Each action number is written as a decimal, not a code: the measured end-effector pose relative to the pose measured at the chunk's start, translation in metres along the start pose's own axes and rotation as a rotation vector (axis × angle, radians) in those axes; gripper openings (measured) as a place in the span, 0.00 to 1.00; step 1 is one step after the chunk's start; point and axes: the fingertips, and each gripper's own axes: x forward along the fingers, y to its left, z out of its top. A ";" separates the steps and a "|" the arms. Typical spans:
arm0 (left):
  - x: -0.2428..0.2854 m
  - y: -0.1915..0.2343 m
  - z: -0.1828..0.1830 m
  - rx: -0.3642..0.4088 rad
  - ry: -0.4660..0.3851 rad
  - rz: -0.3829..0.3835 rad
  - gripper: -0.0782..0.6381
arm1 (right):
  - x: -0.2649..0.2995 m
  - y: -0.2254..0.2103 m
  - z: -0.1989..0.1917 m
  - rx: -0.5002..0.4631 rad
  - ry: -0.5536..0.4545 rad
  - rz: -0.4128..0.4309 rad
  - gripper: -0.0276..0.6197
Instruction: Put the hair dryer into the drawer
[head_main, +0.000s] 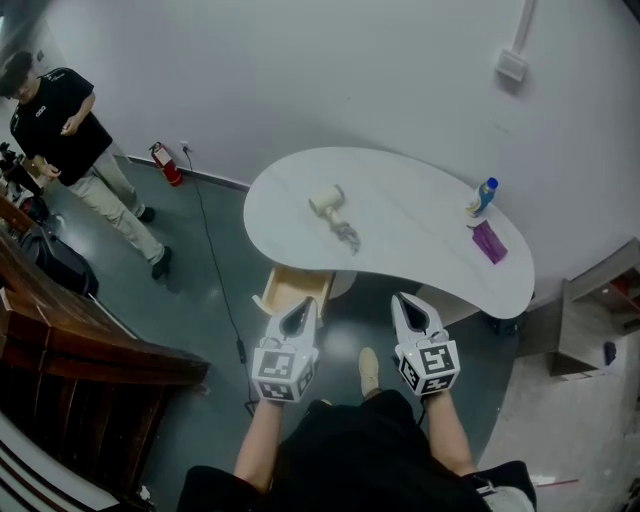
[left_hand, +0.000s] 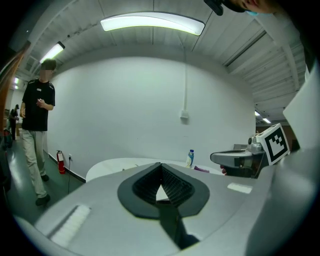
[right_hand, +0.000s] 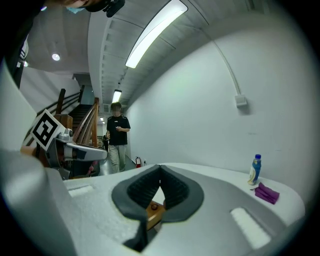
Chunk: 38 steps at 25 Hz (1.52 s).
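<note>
- left gripper (head_main: 302, 304): held before the near edge of the table, well short of the hair dryer. its own view shows the ribbed black pads meeting at the tips, with nothing between them.
- right gripper (head_main: 406, 299): beside the left one, also pointing at the table. jaws fully closed and empty in its own view.
- hair dryer (head_main: 329, 203): cream, lying on its side on the left-centre of the white table (head_main: 420, 200), with its cord (head_main: 346, 236) bunched just beside it towards the near edge. only the head view shows it.
- wooden piece (head_main: 294, 289): pale, under the table's near edge, just ahead of the left gripper. whether it is the drawer cannot be told. the right gripper view gives a sliver of wood with a small knob through the jaw gap.
- bottle (right_hand: 255, 170): blue cap, upright at the table's right end, with a purple item (right_hand: 266, 193) flat beside it.
- person (left_hand: 37, 125): black top, standing well left of the table, near a fire extinguisher (left_hand: 60, 162) at the wall.
- ceiling strip light (left_hand: 152, 22): gripper views only.
- wooden staircase (right_hand: 87, 125): clearest in the right gripper view.
</note>
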 end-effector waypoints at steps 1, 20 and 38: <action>0.010 0.002 0.002 -0.007 0.002 0.015 0.12 | 0.010 -0.008 0.002 0.001 0.001 0.016 0.05; 0.150 0.014 0.012 -0.082 0.024 0.236 0.12 | 0.144 -0.121 0.010 -0.007 0.055 0.277 0.05; 0.207 0.099 -0.040 -0.164 0.155 0.297 0.12 | 0.258 -0.108 -0.039 0.020 0.193 0.352 0.05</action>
